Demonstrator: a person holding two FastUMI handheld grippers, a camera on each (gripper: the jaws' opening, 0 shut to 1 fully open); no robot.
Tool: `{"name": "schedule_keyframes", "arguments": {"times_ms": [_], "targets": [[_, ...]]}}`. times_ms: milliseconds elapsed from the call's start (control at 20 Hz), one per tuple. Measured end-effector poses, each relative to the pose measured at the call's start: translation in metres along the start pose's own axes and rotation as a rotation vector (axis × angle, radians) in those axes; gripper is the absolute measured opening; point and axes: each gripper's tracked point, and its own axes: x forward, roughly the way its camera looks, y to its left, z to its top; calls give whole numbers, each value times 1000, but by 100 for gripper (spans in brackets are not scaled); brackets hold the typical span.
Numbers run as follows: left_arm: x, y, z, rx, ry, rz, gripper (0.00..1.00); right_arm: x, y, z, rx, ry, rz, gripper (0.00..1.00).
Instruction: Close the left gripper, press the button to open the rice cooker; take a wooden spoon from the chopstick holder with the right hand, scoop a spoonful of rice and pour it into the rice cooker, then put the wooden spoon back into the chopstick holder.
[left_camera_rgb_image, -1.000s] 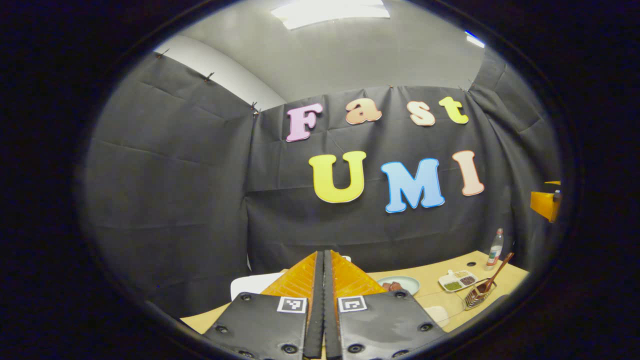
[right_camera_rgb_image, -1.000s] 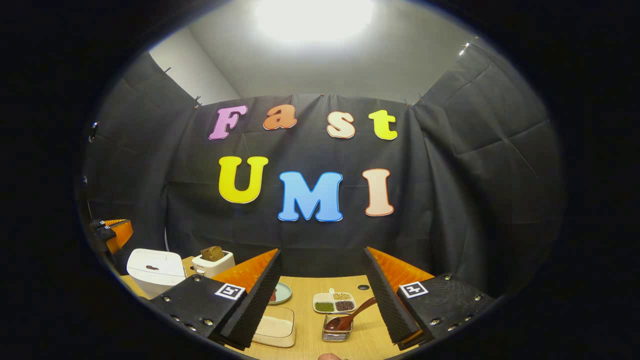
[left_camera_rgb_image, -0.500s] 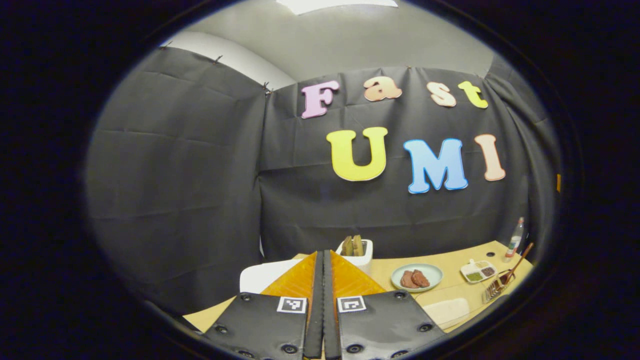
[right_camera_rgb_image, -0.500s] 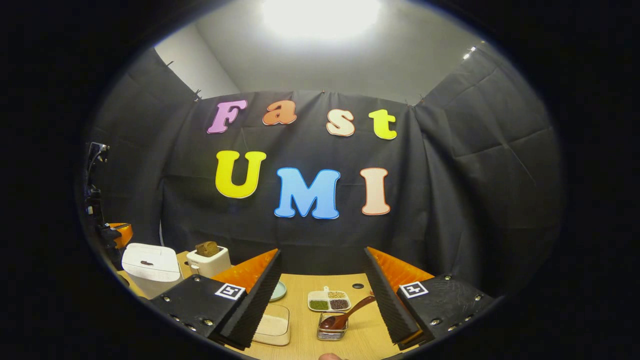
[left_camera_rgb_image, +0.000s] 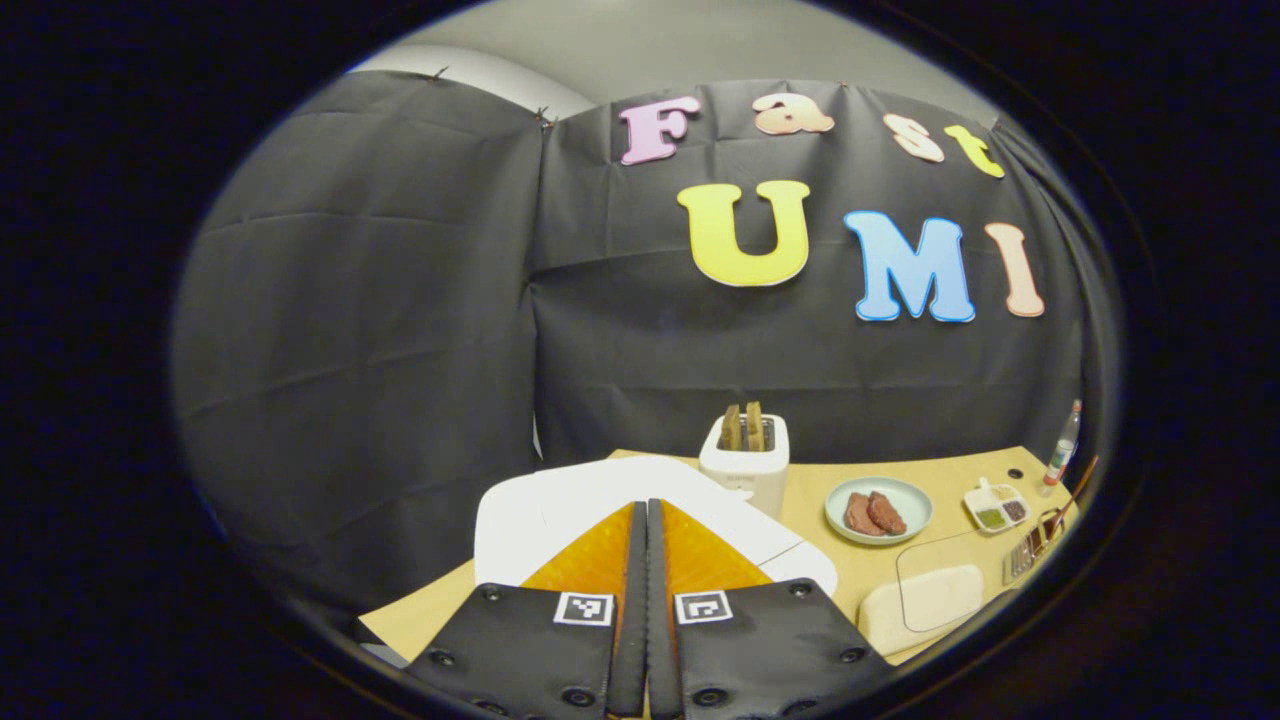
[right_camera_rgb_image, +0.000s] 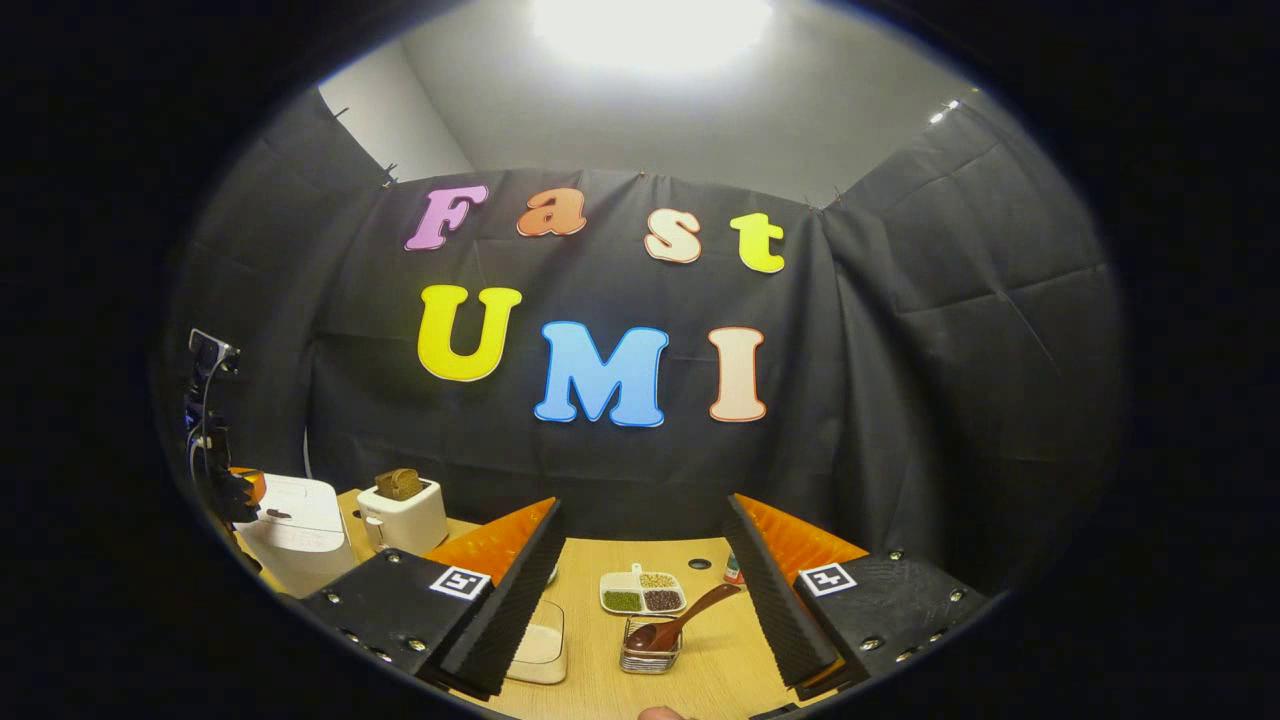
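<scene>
The left tongs (left_camera_rgb_image: 646, 560) are pressed fully together with nothing between them, poised over the lid of the white rice cooker (left_camera_rgb_image: 560, 505). The right tongs (right_camera_rgb_image: 640, 590) gape wide and empty above the light wooden table (right_camera_rgb_image: 700, 670). Beyond them, well right of the cooker, the brown wooden spoon (right_camera_rgb_image: 680, 625) leans in the wire chopstick holder (right_camera_rgb_image: 650, 655).

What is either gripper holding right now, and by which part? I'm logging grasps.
Nothing. The left gripper has its jaws shut on nothing; the right gripper is open, and the wooden spoon rests in the chopstick holder.
</scene>
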Motion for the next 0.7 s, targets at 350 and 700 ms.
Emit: {"name": "schedule_keyframes", "arguments": {"times_ms": [350, 700], "targets": [[12, 3, -41, -3, 99, 4, 8, 0, -5, -8, -1, 20, -14, 96], [13, 2, -48, -30, 92, 2, 9, -1, -10, -15, -2, 37, -14, 97]]}}
